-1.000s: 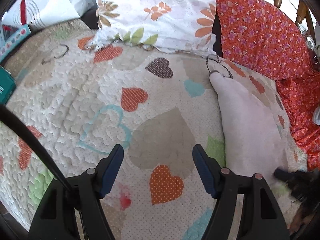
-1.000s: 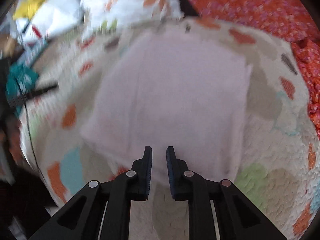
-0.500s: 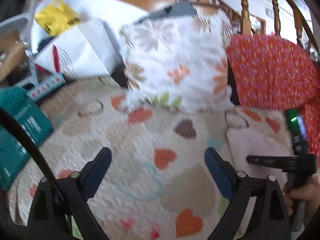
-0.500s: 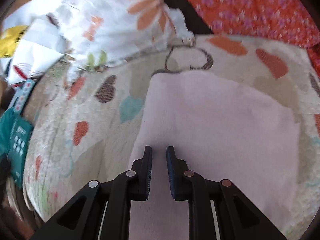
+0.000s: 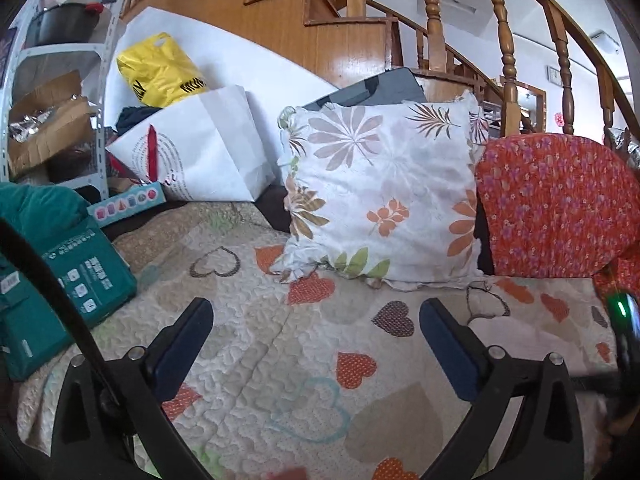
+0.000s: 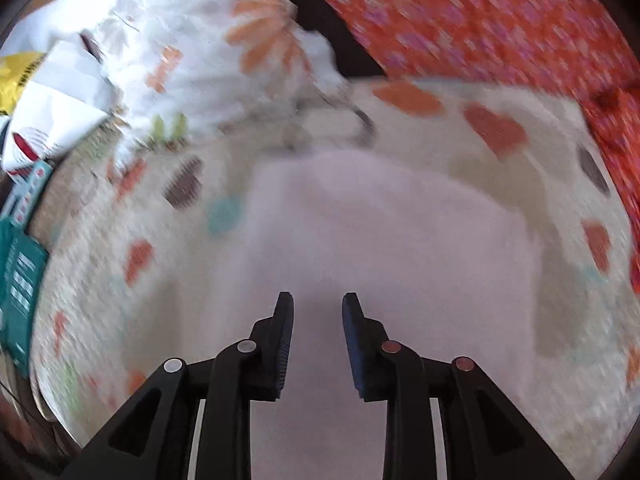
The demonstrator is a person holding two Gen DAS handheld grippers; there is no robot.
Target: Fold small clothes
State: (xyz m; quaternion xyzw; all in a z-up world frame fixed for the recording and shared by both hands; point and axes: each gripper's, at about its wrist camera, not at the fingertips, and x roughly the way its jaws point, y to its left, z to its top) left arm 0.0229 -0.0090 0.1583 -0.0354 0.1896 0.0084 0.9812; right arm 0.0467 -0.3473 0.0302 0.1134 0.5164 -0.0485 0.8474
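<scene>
Heart-print quilt (image 5: 280, 344), teal box (image 5: 86, 286) lettering unreadable, left hand-held gripper (image 5: 316, 320) spread wide, right hand-held gripper (image 6: 317, 306) parted over pale garment (image 6: 392, 240)

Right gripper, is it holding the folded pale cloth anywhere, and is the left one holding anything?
Nothing is held. The right gripper is open above the pale cloth; the left gripper is open over the heart quilt.
</scene>
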